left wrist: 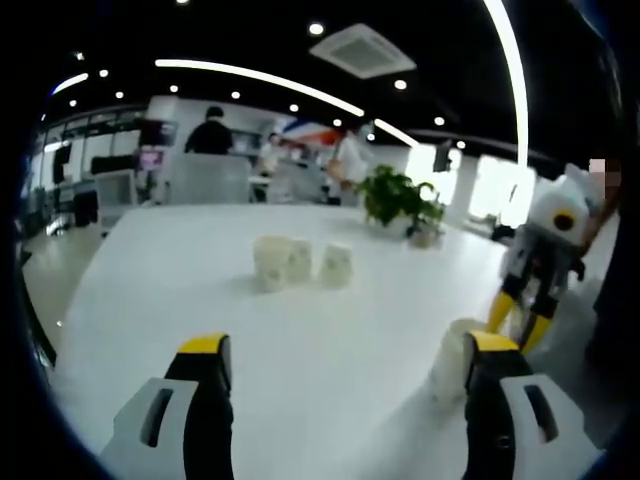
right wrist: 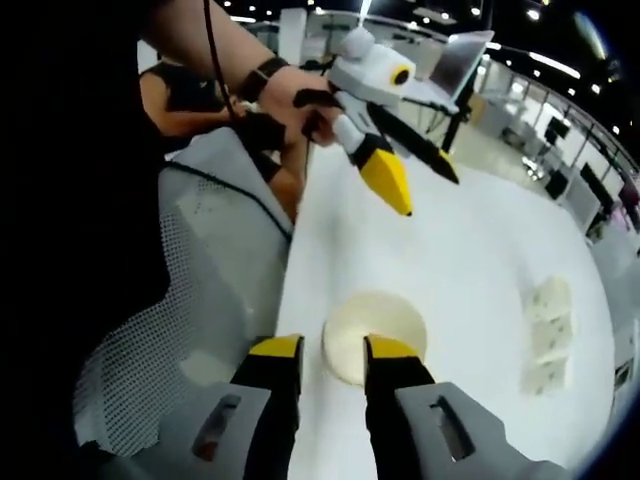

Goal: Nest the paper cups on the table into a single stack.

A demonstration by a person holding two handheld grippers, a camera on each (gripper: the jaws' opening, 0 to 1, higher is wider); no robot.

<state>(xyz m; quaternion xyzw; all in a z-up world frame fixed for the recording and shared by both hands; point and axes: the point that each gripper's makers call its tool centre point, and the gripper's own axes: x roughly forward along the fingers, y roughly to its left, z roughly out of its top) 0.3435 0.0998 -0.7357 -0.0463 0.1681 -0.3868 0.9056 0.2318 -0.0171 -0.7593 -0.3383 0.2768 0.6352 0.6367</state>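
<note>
Three white paper cups stand close together mid-table (left wrist: 298, 260), and they show again at the right edge of the right gripper view (right wrist: 550, 335). A fourth cup (left wrist: 450, 362) stands beside my left gripper's right finger. My left gripper (left wrist: 347, 350) is wide open with bare table between its jaws. It hangs in the air at the top of the right gripper view (right wrist: 400, 180). My right gripper (right wrist: 332, 352) points down at the fourth cup's open mouth (right wrist: 375, 325), jaws a narrow gap apart, the cup's near rim in the gap. It also comes in from the right (left wrist: 520, 318).
The white table (left wrist: 180, 290) runs far back, where a potted plant (left wrist: 400, 198) stands. People and chairs fill the room behind. The table's edge (right wrist: 290, 280) borders a grey mesh chair (right wrist: 190, 310). A person's hand (right wrist: 290, 100) holds the left gripper.
</note>
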